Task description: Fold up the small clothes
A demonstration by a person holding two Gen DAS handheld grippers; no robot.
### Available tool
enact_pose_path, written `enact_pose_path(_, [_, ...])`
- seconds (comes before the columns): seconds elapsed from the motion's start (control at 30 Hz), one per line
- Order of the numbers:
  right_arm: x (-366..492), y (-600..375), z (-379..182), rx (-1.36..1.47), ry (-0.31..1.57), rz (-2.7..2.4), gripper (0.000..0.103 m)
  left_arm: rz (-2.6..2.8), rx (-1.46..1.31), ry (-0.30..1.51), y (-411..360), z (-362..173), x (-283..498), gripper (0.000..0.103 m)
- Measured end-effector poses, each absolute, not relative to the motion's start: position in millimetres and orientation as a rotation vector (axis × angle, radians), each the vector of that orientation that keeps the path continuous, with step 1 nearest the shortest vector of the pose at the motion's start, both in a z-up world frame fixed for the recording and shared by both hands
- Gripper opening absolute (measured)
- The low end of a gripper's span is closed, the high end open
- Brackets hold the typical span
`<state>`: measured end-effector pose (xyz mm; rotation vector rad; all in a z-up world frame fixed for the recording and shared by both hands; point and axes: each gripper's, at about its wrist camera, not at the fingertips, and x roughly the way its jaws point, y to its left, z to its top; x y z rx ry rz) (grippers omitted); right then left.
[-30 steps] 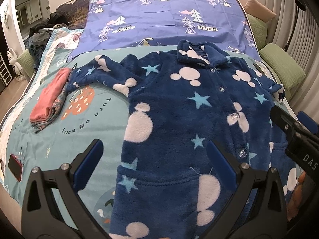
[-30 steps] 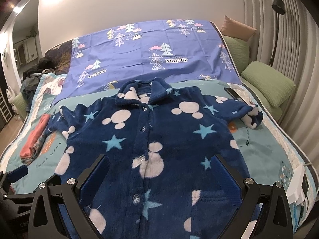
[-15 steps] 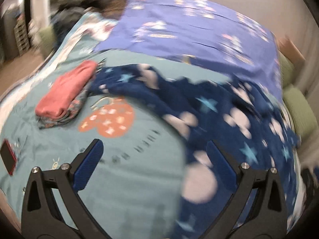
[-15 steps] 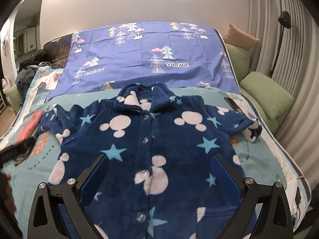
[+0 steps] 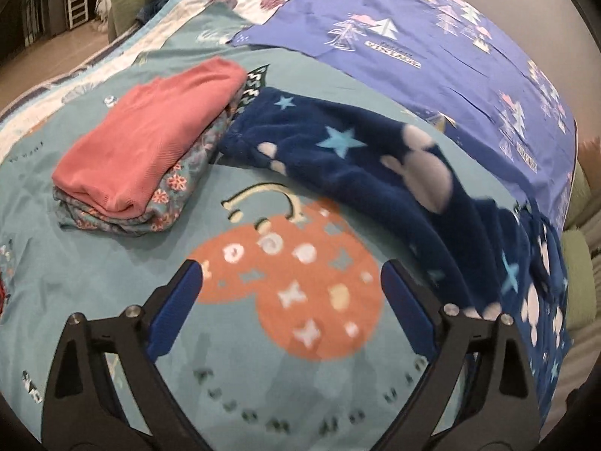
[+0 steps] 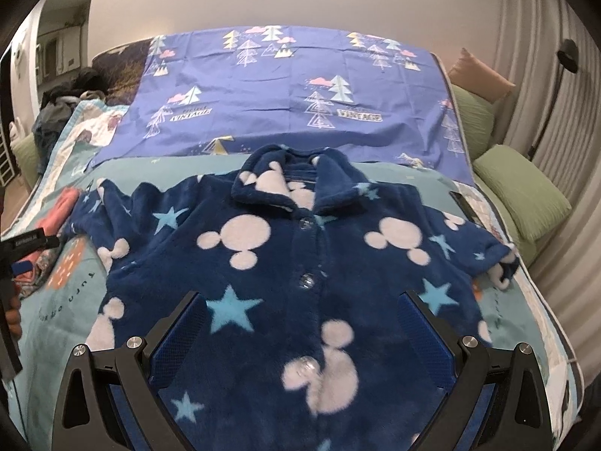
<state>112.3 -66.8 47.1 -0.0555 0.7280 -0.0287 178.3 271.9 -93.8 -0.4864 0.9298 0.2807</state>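
A navy fleece pajama top [image 6: 300, 274] with pale mouse heads and blue stars lies spread face up on the bed, buttoned, collar at the far end. Its left sleeve [image 5: 338, 150] stretches toward a folded stack. My left gripper [image 5: 289, 297] is open and empty over the teal blanket, just short of that sleeve; it also shows at the left edge of the right wrist view [image 6: 22, 248]. My right gripper [image 6: 300, 327] is open and empty above the top's lower front.
A folded stack, coral garment [image 5: 150, 131] on a floral one, lies left of the sleeve. A purple tree-print sheet [image 6: 293, 94] covers the far bed. Green pillows [image 6: 522, 184] line the right side. A clothes pile [image 6: 64, 105] sits far left.
My left gripper has swung left and forward, from over the top's body to the blanket near the left sleeve. My right gripper has moved slightly forward over the top. Both stayed open.
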Motion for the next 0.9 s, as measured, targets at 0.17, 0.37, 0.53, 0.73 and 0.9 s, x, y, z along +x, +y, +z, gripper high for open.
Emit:
enact_pose_path(0.17, [134.6,-62.2,35.5,-0.034,0.760,0.071,0.103,0.265,-0.635,0.929,304.4,-110.6,196.2,0.084])
enact_pose_path(0.37, [149.9,-52.4,26.3,-0.073,0.758,0.102,0.103,0.273,-0.816,0.893,331.0,-128.3,223.7,0.084])
enact_pose_path(0.53, [161.7,-45.5,20.0,-0.092,0.781,0.119,0.103,0.286,-0.965,0.895,344.1,-151.5,251.5,0.084])
enact_pose_path(0.73, [161.4,-47.2,19.8,-0.107,0.774,0.105,0.103,0.242,-1.114,0.829,354.2,-161.6,268.6,0.014])
enact_pose_path(0.9, [159.1,-62.5,20.6,-0.071,0.771,0.086,0.103,0.239,-0.996,0.718,348.3,-111.6,253.0,0.010])
